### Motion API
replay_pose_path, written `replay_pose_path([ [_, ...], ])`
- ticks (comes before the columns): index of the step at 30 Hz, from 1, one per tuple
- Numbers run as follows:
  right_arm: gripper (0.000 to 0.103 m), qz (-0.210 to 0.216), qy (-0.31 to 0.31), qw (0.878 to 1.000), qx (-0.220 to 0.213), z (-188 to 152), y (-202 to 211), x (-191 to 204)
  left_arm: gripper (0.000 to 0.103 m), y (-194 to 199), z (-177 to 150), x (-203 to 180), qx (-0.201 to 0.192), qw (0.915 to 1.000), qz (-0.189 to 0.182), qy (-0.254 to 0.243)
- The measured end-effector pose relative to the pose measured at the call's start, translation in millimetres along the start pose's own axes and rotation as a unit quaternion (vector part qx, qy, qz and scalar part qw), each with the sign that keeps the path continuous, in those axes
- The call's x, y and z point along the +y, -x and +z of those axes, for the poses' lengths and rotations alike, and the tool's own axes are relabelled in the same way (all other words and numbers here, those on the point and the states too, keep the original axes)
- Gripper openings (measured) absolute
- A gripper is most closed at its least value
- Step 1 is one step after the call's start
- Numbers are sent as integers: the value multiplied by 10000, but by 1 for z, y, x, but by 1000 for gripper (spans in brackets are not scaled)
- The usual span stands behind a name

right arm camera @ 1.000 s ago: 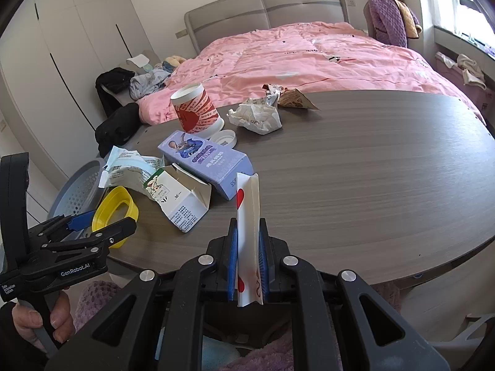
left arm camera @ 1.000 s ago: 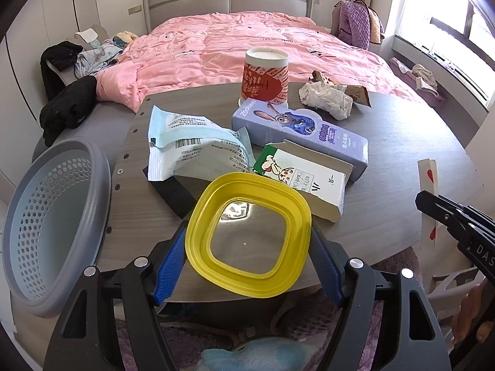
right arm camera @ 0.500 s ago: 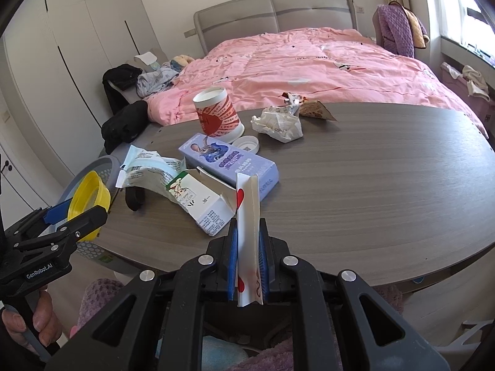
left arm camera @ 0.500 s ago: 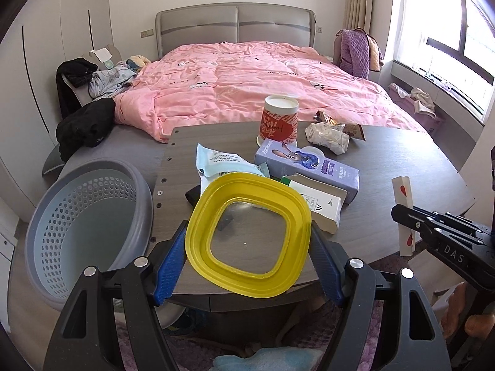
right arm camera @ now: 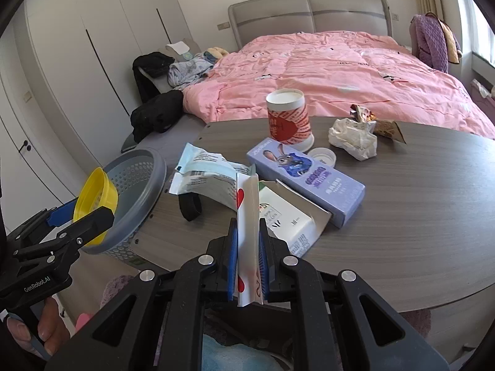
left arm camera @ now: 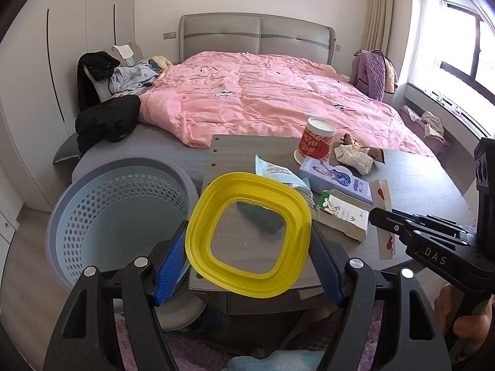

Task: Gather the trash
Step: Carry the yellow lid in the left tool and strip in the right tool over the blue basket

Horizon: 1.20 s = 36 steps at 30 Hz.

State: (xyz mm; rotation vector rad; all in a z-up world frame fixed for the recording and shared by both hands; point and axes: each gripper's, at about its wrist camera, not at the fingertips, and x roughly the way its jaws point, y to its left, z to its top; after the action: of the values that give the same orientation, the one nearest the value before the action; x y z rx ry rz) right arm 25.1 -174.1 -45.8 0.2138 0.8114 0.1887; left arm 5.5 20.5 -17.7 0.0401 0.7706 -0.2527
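The left gripper [left arm camera: 249, 241] grasps a yellow lid [left arm camera: 247, 236] by its two side edges, the blue pads [left arm camera: 171, 259] pressing on its rim, and holds it just off the near end of the table [left arm camera: 411, 182]. A grey basket [left arm camera: 120, 213] stands low to the left of this gripper, close beside the lid. The right gripper [right arm camera: 247, 266] is clenched on a thin white packet [right arm camera: 247, 235] with red hearts, which stands upright between its pads. Ahead of the right gripper, on the table, lie a white carton [right arm camera: 289, 221], a purple box [right arm camera: 304, 181] beyond it, a pale blue pouch [right arm camera: 205, 176] to the left, and further off a red cup [right arm camera: 289, 120], a small white cap [right arm camera: 321, 157] and a crumpled wrapper [right arm camera: 352, 137]. A pink bed [right arm camera: 340, 71] lies beyond the table. A hand [right arm camera: 46, 330] grips the left gripper's handle.
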Motion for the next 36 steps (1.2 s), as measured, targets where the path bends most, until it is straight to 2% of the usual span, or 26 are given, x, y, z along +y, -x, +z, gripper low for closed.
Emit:
replay_pose_path([
  [8, 13, 313, 323, 9989, 121, 17, -31, 41, 71, -5, 0, 50, 79, 9986, 382, 358],
  [18, 13, 825, 816, 9928, 292, 36, -69, 100, 71, -21, 2, 110, 196, 9925, 936, 766],
  [26, 13, 1135, 1099, 9862, 503, 44, -98, 139, 71, -32, 1, 142, 319, 9864, 1306, 946],
  [36, 13, 1329, 1345, 9796, 688, 43, -118, 172, 71, -42, 0, 167, 420, 9814, 1496, 1126],
])
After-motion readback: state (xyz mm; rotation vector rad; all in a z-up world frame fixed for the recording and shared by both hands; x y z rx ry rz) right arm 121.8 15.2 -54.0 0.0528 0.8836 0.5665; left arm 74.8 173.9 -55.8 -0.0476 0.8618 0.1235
